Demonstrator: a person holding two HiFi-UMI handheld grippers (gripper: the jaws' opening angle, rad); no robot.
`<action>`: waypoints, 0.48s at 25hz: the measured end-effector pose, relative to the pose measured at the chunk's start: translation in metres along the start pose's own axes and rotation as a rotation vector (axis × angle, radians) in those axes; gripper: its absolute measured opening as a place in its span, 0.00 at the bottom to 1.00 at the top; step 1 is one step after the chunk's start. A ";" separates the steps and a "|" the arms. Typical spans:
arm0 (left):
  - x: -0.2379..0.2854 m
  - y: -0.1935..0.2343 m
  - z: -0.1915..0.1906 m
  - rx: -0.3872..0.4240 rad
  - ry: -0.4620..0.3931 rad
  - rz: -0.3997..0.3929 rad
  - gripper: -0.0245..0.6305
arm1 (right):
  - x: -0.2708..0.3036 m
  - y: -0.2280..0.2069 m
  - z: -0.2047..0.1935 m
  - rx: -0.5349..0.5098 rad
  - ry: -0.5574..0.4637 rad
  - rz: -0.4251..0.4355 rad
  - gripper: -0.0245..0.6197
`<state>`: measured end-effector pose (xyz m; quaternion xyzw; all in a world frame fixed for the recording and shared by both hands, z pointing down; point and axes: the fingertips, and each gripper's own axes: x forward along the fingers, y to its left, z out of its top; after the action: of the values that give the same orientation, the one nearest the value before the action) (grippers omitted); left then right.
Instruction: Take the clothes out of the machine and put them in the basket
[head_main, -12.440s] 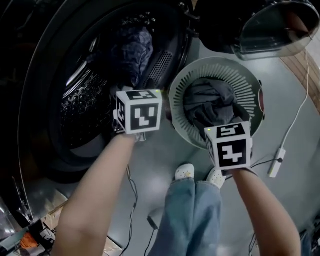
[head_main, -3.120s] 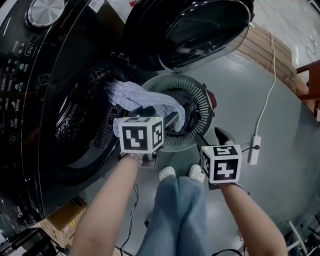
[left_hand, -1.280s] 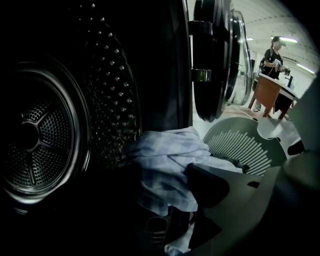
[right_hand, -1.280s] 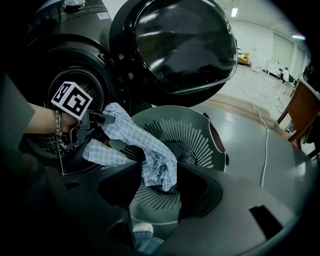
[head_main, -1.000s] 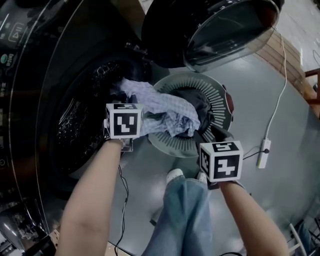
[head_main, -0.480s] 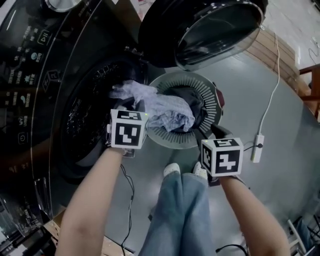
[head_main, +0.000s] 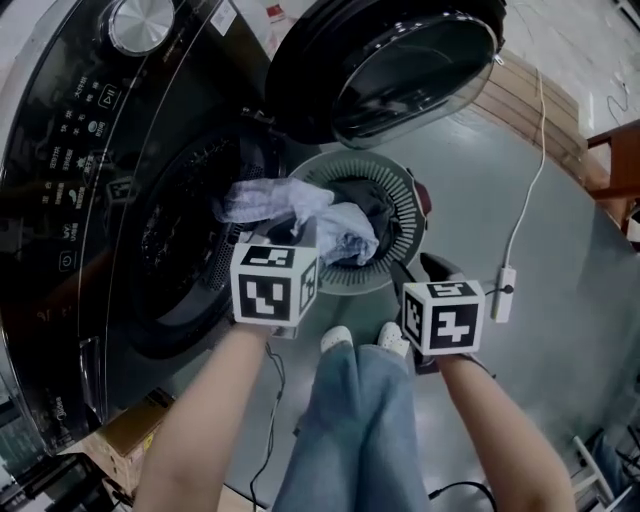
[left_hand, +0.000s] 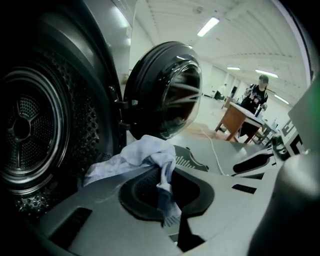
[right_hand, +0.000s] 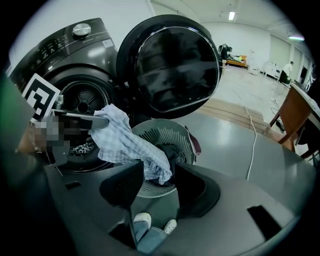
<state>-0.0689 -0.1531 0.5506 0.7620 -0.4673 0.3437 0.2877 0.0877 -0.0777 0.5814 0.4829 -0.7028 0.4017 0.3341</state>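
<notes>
Left gripper (left_hand: 166, 192) pinched shut on the checked cloth (left_hand: 142, 155), right gripper (right_hand: 156, 186) half-open, just narrowing, empty: carry the cloth ahead until its tail clears the drum (head_main: 170, 235) and hangs over the basket (head_main: 400, 180) beyond both, then release

Left hand-held gripper (left_hand: 164, 175) clamped shut; right hand-held gripper (right_hand: 158, 163) empty, jaws apart, lately narrowing.

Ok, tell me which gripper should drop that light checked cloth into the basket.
Left. The left gripper is shut on the light checked cloth, which already hangs over the basket. The right gripper stands open and empty, off to the basket's near side.
</notes>
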 end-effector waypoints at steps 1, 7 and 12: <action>-0.002 -0.010 0.002 -0.010 -0.011 -0.019 0.08 | -0.003 -0.001 -0.001 -0.003 -0.001 0.000 0.34; -0.015 -0.071 0.018 -0.058 -0.080 -0.148 0.08 | -0.018 -0.015 -0.011 0.018 0.003 -0.016 0.33; -0.022 -0.107 0.028 -0.071 -0.103 -0.224 0.08 | -0.031 -0.023 -0.015 0.036 0.000 -0.025 0.33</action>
<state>0.0288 -0.1204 0.5040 0.8155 -0.4053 0.2529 0.3267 0.1206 -0.0569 0.5672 0.4975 -0.6893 0.4100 0.3304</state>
